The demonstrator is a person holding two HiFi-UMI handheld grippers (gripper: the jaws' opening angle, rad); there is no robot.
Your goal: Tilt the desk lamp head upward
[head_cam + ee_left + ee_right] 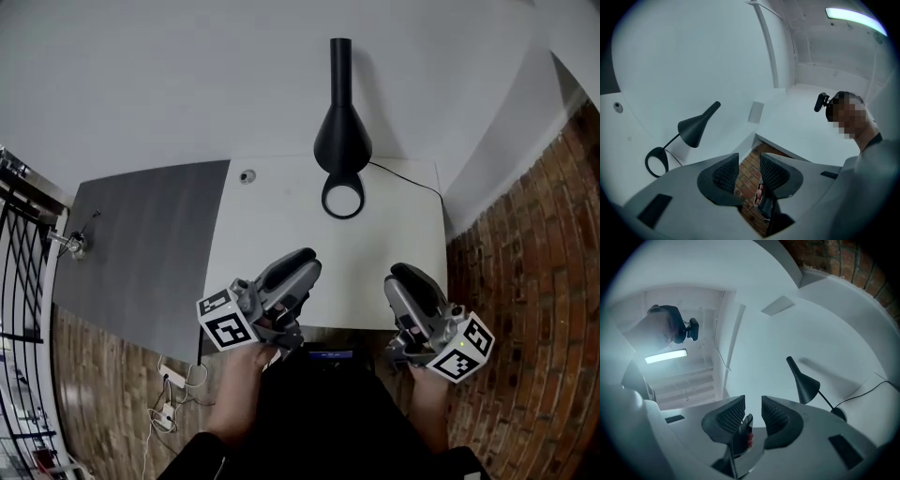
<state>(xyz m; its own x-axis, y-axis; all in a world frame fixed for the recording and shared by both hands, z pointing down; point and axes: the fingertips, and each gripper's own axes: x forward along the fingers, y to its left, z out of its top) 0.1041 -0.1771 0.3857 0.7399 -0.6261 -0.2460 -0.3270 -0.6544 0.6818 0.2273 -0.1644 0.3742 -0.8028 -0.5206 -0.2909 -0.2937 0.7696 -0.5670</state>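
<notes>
We hold the left tool (302,261) and the right tool (405,275) over the near edge of the counter (281,211). Both have their jaws apart with nothing between them. The lamp (342,136) stands at the far edge, well apart from both tools. Its ring base (342,199) rests on the counter, and its black cone head slants above it, narrow end up. A cord (405,178) runs toward the far right corner.

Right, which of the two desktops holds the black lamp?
The white desktop, on the right; the desk lamp stands on it, not on the dark grey desktop.
</notes>
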